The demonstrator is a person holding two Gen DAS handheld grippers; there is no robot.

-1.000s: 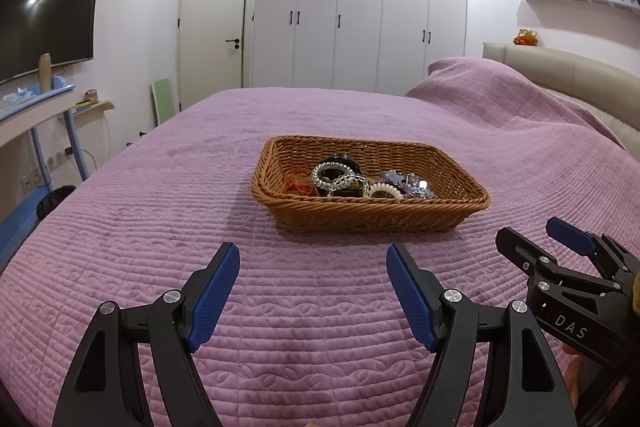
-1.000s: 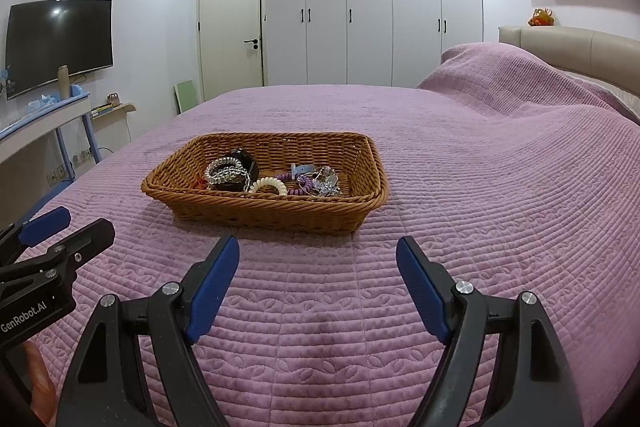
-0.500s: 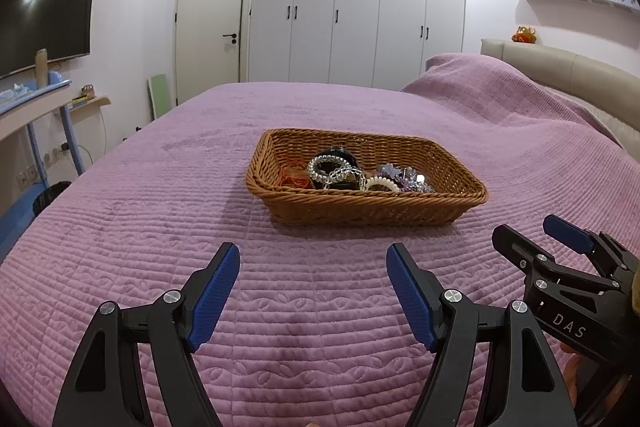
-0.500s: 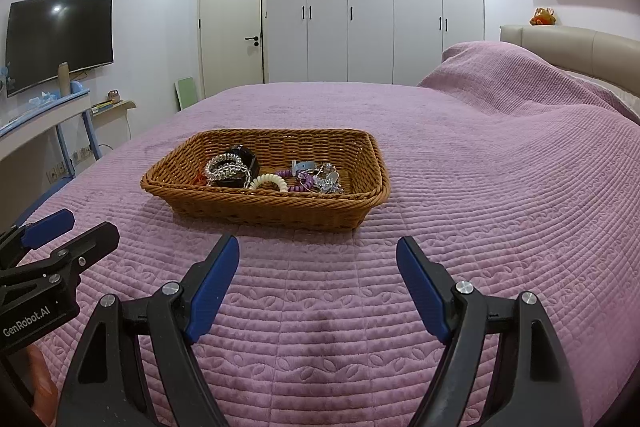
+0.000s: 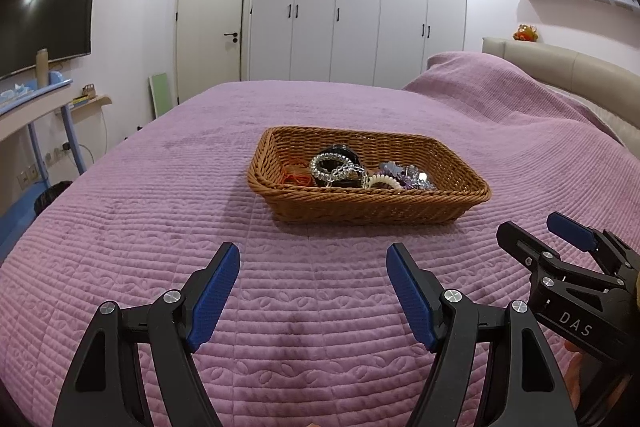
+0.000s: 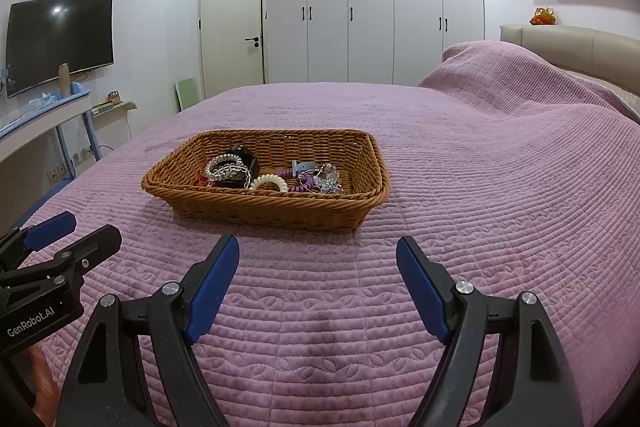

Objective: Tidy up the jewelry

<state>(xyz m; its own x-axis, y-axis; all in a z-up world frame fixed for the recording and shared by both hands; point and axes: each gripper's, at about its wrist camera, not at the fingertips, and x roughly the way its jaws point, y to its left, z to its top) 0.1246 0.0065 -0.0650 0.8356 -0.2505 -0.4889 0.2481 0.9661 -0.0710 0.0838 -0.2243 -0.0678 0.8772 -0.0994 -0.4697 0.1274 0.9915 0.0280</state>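
Note:
A brown wicker basket [image 5: 372, 205] sits on the purple bed cover, also in the right wrist view [image 6: 264, 211]. In it lie a clear bead bracelet [image 5: 332, 165] over a black bangle [image 5: 340, 151], an orange band [image 5: 296, 177], a cream spiral hair tie [image 6: 270, 183], purple beads [image 6: 304, 183] and a silvery crystal piece [image 6: 328, 181]. My left gripper [image 5: 312, 267] is open and empty, low over the cover in front of the basket. My right gripper [image 6: 318, 263] is open and empty beside it, to the right.
The purple quilted cover [image 5: 160, 227] spreads all around the basket and rises over pillows [image 6: 520, 79] at the right by a beige headboard [image 6: 580, 47]. A desk [image 5: 36, 107] and TV [image 5: 40, 23] stand left of the bed. White wardrobes [image 5: 340, 15] are behind.
Both views have shifted slightly: the basket sits a little higher and nearer in frame. Both grippers stay open and empty.

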